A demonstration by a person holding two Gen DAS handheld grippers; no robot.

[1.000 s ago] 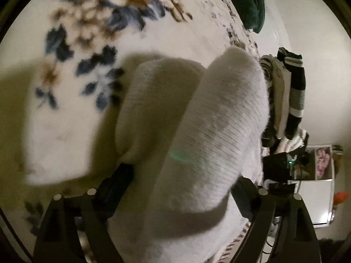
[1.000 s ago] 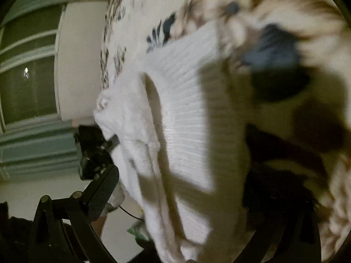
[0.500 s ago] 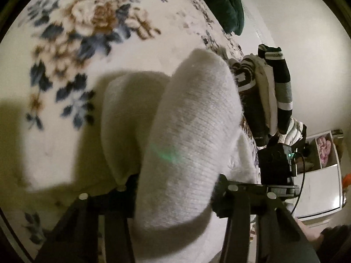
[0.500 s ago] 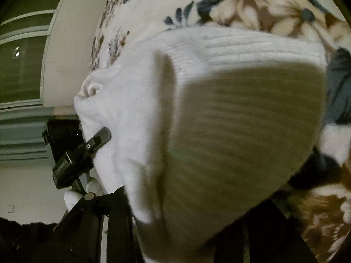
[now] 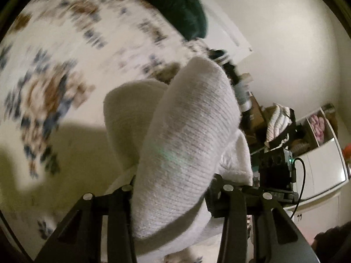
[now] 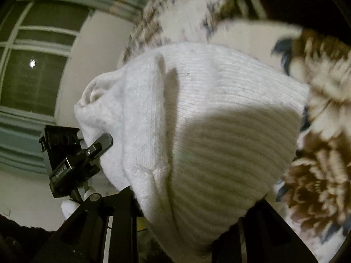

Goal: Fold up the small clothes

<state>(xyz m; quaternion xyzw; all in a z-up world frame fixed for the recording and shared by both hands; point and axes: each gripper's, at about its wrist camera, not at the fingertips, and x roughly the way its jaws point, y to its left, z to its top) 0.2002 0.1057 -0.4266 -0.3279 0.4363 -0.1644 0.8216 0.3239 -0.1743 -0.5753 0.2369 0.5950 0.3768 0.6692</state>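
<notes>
A white knit garment [image 5: 184, 144] hangs in the air between both grippers, above a floral blanket [image 5: 65, 70]. My left gripper [image 5: 173, 188] is shut on one end of it; the fabric bulges up out of the jaws and hides the fingertips. My right gripper [image 6: 188, 199] is shut on the ribbed end of the same garment [image 6: 219, 120]. The left gripper [image 6: 72, 160] also shows in the right wrist view, pinching the garment's far end. The right gripper [image 5: 276, 175] shows in the left wrist view.
A dark green cushion [image 5: 175, 4] lies at the far end of the blanket. Clutter and a white cabinet [image 5: 324, 164] stand by the wall on the right. A window [image 6: 33, 61] is behind the left gripper. The blanket [image 6: 318, 153] is blurred.
Both grippers have closed on the white garment and lifted it off the blanket. The views have swung away from the bed toward the walls.
</notes>
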